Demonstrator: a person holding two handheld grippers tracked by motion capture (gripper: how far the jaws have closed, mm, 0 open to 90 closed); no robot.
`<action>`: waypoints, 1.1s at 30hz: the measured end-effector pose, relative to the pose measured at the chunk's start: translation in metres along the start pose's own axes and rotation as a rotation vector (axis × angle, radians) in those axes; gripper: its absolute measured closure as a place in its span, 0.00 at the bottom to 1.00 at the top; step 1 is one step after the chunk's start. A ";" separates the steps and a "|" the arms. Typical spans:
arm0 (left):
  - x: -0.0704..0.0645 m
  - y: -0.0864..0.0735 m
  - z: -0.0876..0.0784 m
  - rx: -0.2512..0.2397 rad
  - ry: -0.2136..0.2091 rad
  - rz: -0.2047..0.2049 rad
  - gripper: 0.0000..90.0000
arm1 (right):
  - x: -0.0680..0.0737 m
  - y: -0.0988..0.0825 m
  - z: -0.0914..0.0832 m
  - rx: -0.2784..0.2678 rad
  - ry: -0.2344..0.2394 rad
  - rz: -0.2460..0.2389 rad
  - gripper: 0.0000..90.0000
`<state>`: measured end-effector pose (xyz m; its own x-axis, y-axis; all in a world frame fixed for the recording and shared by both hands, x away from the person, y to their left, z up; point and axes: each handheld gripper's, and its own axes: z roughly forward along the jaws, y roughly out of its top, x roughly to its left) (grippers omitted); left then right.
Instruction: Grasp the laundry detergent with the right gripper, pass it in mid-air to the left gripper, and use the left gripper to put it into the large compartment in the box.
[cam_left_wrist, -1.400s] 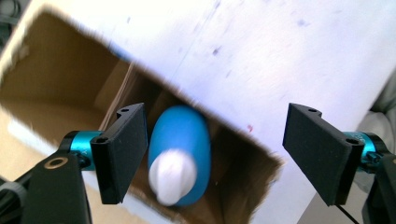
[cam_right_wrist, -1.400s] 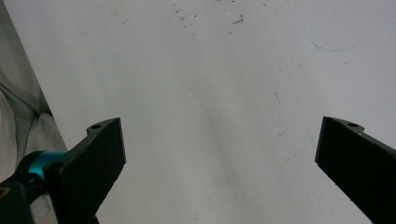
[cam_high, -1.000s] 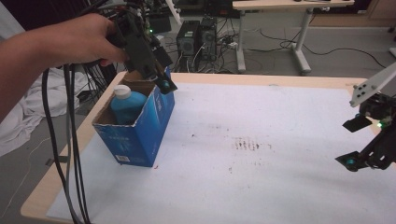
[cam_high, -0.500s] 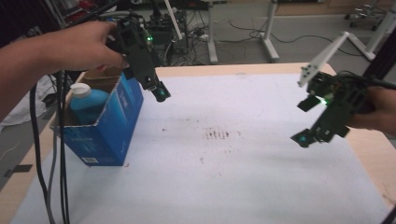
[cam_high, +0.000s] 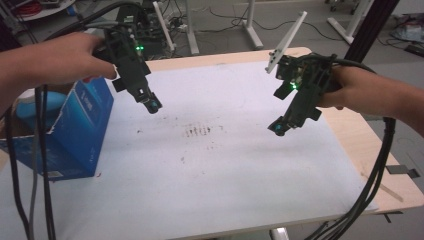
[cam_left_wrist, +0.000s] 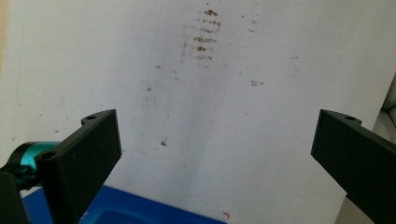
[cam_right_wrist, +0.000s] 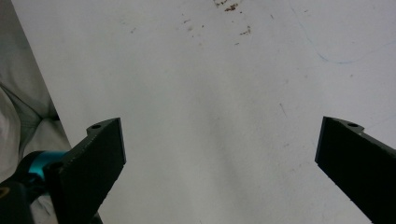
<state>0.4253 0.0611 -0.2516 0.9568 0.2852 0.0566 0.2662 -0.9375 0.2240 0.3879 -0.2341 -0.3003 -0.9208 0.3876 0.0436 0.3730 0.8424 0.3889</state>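
left tool (cam_left_wrist: 215, 154) — empty above blue box (cam_high: 75, 130)

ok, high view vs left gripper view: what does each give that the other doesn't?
High view alone: both hands, the right gripper above the table's right side, the bottle standing in the blue box, and the floor and desk legs beyond the table.

Left gripper view alone: the left gripper from behind, jaws wide apart, nothing between them, just past the box's edge.

Both: the white tabletop, its brown smudges, and part of the blue box.
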 end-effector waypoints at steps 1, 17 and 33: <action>0.000 0.000 0.002 -0.006 -0.004 -0.003 0.02 | -0.001 0.000 0.000 0.003 -0.001 -0.003 0.01; 0.000 -0.002 0.012 -0.023 -0.030 0.009 0.02 | 0.001 0.003 0.003 0.009 -0.001 -0.010 0.01; 0.000 -0.005 0.011 -0.033 -0.031 0.005 0.02 | 0.002 0.005 0.001 -0.001 -0.008 -0.008 0.01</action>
<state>0.4254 0.0639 -0.2629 0.9614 0.2736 0.0275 0.2578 -0.9317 0.2559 0.3877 -0.2286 -0.2991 -0.9227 0.3841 0.0334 0.3658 0.8448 0.3904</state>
